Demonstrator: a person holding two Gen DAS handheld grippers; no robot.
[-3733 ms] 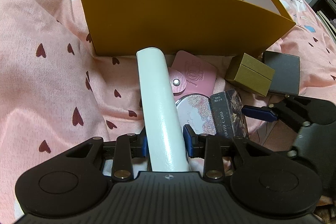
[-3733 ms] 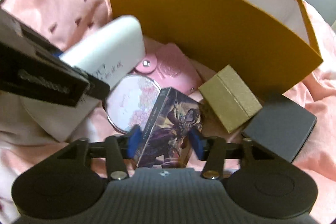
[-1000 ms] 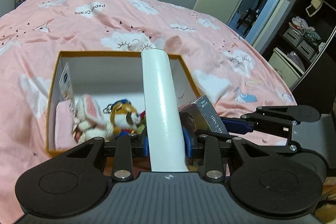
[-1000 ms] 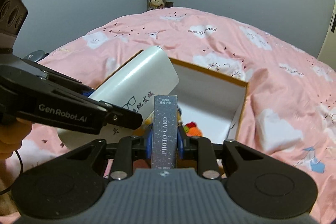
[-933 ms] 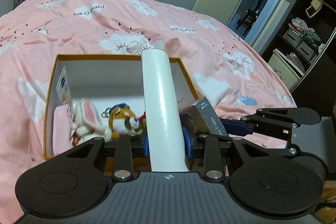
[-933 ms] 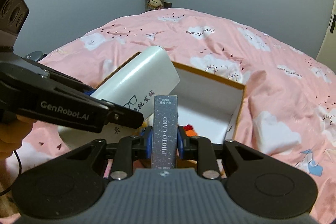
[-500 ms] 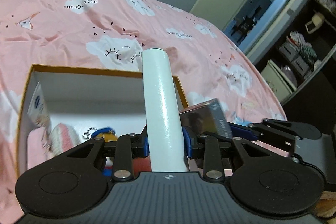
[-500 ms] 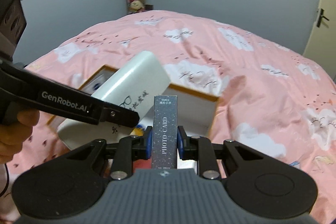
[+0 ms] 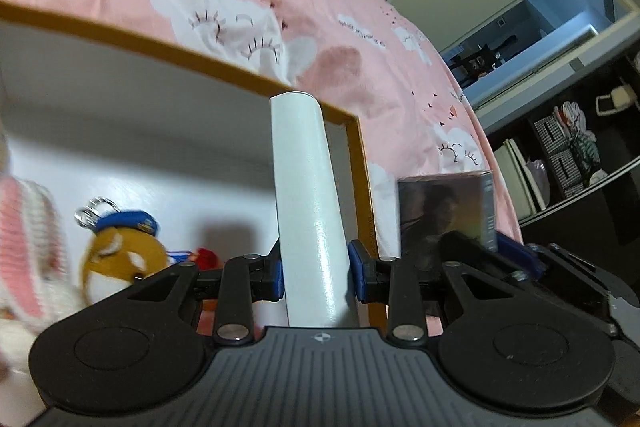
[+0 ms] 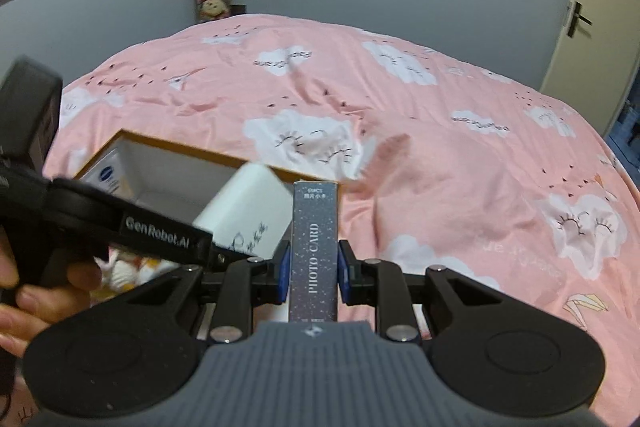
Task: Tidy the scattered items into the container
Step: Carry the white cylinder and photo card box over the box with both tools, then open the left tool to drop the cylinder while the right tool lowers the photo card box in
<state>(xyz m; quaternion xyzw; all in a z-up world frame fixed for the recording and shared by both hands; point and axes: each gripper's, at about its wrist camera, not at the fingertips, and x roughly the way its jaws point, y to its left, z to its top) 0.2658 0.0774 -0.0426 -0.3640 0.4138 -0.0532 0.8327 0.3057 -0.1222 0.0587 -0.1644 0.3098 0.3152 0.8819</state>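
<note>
- Over the open box (image 9: 362, 163), the white case (image 9: 308, 195) is gripped between the blue pads of the left gripper (image 9: 320, 275), its far end reaching toward the box's far right corner.
- Just right of the box's right wall, the photo-card box (image 10: 315, 247) is clamped upright in the narrow-set right gripper (image 10: 314, 277); in the left wrist view it (image 9: 444, 215) is seen outside the box rim.
- "PHOTO·CARD" is printed down the card box's face, with small characters at its top that cannot be read.
- "GenRobot.AI" is read on the side of the left gripper (image 10: 160, 231), which is held by a hand (image 10: 24, 291) at the left edge of the right wrist view.
- Dark handwriting-like characters are marked on the white case (image 10: 248, 211); they are blurred.
- Inside the box, three soft things are counted: a pink-and-white knitted item (image 9: 20, 239), a fox plush keychain (image 9: 120, 255) with a blue cap, and a small red item (image 9: 206, 257) beside it.
- A white card with a round blue logo (image 10: 110, 177) is propped against the box's left inner wall.
- The box is set on a pink duvet (image 10: 440, 147) printed with white clouds and the words "Paper Crane".
</note>
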